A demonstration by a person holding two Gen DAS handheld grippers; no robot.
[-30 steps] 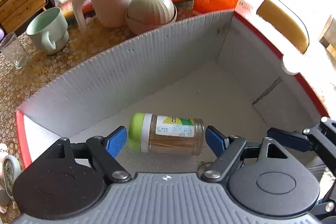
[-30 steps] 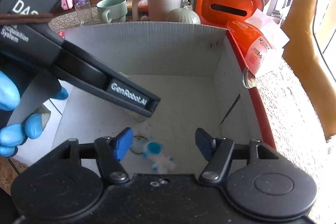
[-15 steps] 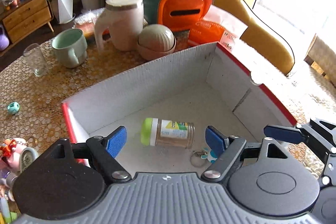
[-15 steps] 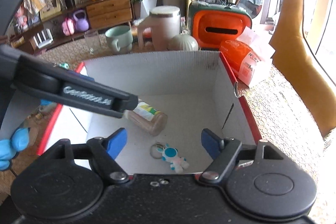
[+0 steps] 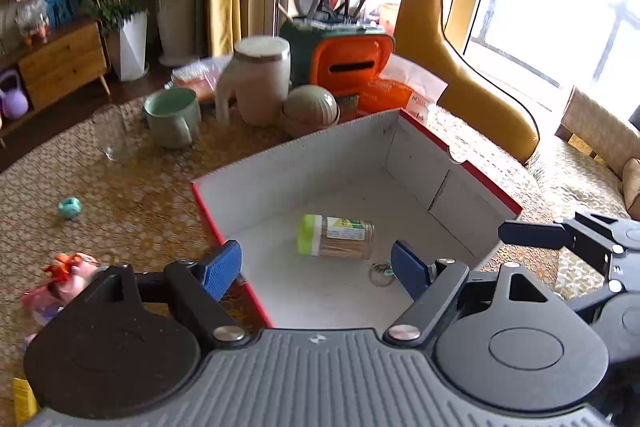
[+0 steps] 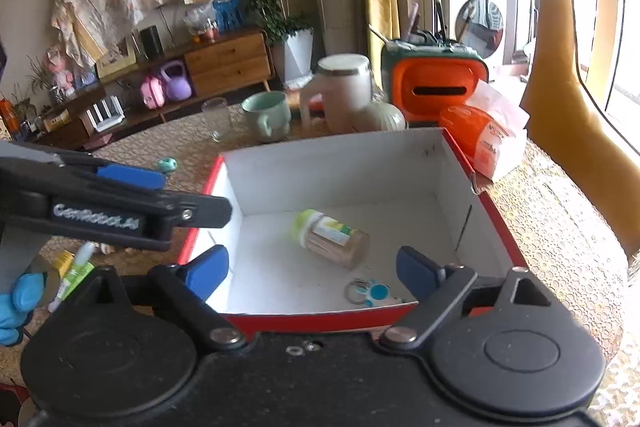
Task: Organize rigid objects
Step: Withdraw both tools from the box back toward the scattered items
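Observation:
A toothpick jar (image 5: 335, 237) with a green cap lies on its side on the floor of a white box with red outer walls (image 5: 472, 167). It also shows in the right wrist view (image 6: 330, 238), inside the same box (image 6: 340, 163). A small blue and white keychain figure (image 6: 370, 293) lies near the box's front wall; its ring (image 5: 378, 273) shows in the left wrist view. My left gripper (image 5: 318, 269) is open and empty above the box's near left corner. My right gripper (image 6: 312, 269) is open and empty above the front wall.
Behind the box stand a green mug (image 5: 172, 117), a beige lidded jug (image 5: 256, 79), a round covered bowl (image 5: 310, 109), an orange bin (image 5: 348, 63) and an empty glass (image 5: 114, 137). A small teal toy (image 5: 70, 207) and a pink toy (image 5: 66, 281) lie at left.
Both grippers have pulled up and back out of the box. The toothpick jar stays lying on the box floor, let go by the left gripper.

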